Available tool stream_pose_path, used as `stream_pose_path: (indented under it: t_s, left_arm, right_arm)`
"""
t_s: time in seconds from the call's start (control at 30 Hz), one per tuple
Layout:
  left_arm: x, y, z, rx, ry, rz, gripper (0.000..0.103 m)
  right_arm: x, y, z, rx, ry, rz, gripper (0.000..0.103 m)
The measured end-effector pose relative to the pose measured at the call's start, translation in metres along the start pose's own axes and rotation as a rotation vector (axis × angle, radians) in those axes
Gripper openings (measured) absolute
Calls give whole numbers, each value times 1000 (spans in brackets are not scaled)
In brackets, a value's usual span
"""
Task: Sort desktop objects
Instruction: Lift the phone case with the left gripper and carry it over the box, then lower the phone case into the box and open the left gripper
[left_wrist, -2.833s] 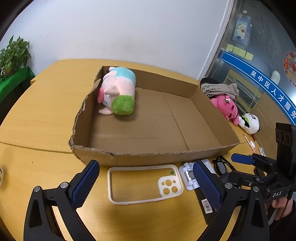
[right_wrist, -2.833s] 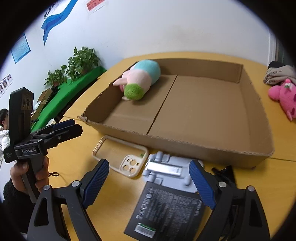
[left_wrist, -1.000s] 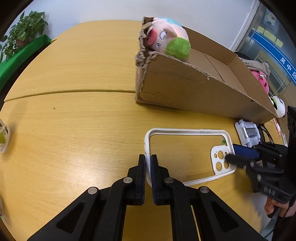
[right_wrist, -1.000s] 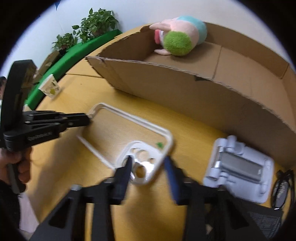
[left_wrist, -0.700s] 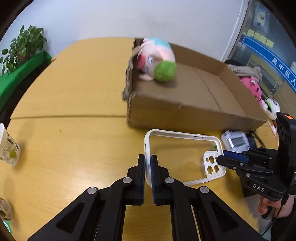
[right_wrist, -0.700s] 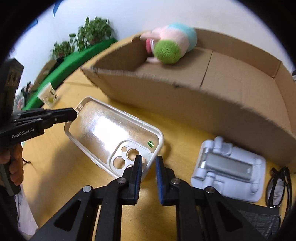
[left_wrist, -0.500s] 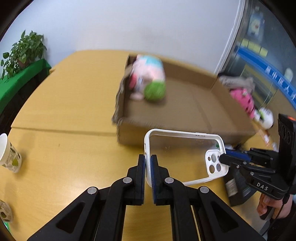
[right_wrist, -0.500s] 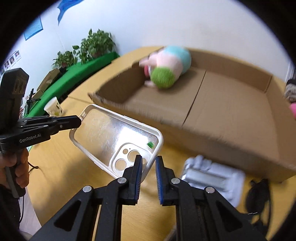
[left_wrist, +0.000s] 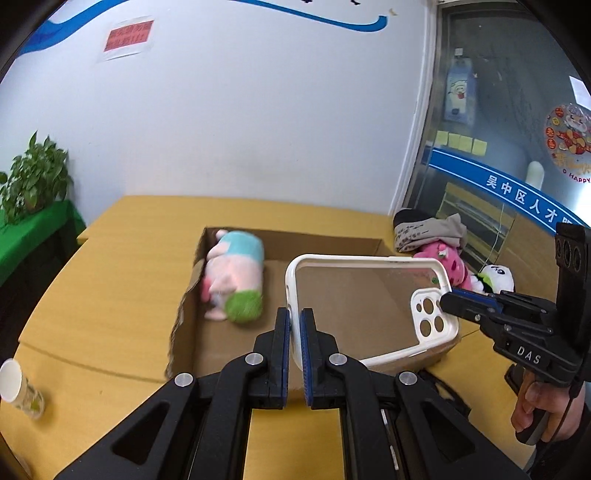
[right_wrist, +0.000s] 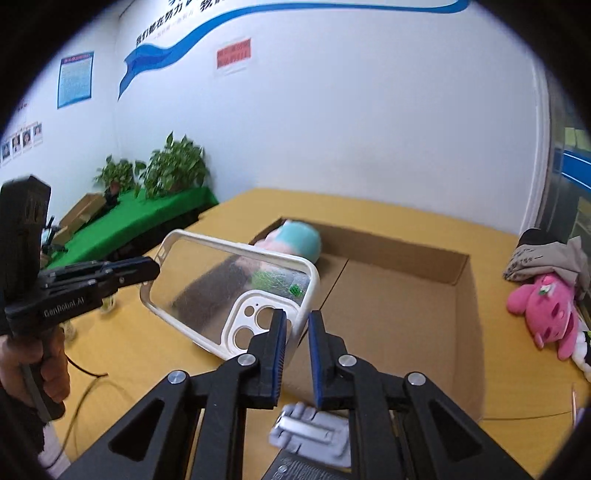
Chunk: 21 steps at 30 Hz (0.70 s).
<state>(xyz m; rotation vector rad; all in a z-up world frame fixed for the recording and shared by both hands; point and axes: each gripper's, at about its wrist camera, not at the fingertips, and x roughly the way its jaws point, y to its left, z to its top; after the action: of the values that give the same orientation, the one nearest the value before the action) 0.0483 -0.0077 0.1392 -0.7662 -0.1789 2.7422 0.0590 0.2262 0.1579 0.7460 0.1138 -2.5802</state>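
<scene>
Carrying step, by the look of it: clear phone case (left_wrist: 365, 306) held in the air between both grippers, above the near wall of the box (left_wrist: 369, 248).

Nearest in the left view, left gripper (left_wrist: 294, 345) at 6 o'clock, fingers (left_wrist: 283, 347) closed on the case's plain short end. At 3 o'clock, right gripper (left_wrist: 448, 301) pinching the camera-cutout end. In the right view, right gripper (right_wrist: 295, 347) low at 6 o'clock, fingers (right_wrist: 277, 350) with a narrow gap, clamped across the case (right_wrist: 236, 291) rim; left gripper (right_wrist: 147, 269) at 9 o'clock.

Next move, as a guess: carry forward past the wall, lower to the cardboard floor at 12 o'clock, then open both pairs together so neither end drags.

Box on the counter (left_wrist: 122, 295): one plush (left_wrist: 236, 282) in the far-left corner, rest of the floor bare. Outside, past the right wall at 2 o'clock, a pink toy (left_wrist: 441, 258) and grey cloth (left_wrist: 428, 230).
</scene>
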Motion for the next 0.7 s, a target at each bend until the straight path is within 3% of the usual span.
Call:
stream_pose_path:
  t_s: [0.23,0.7]
  left_arm:
    - [31,-13,32,-7,-12,-10,4]
    - [114,6,103,-42,10,-48,4]
  right_arm:
    - [-1,-25,24,16,-57,-25,11]
    - [56,-78,84,62,-73,-14,11]
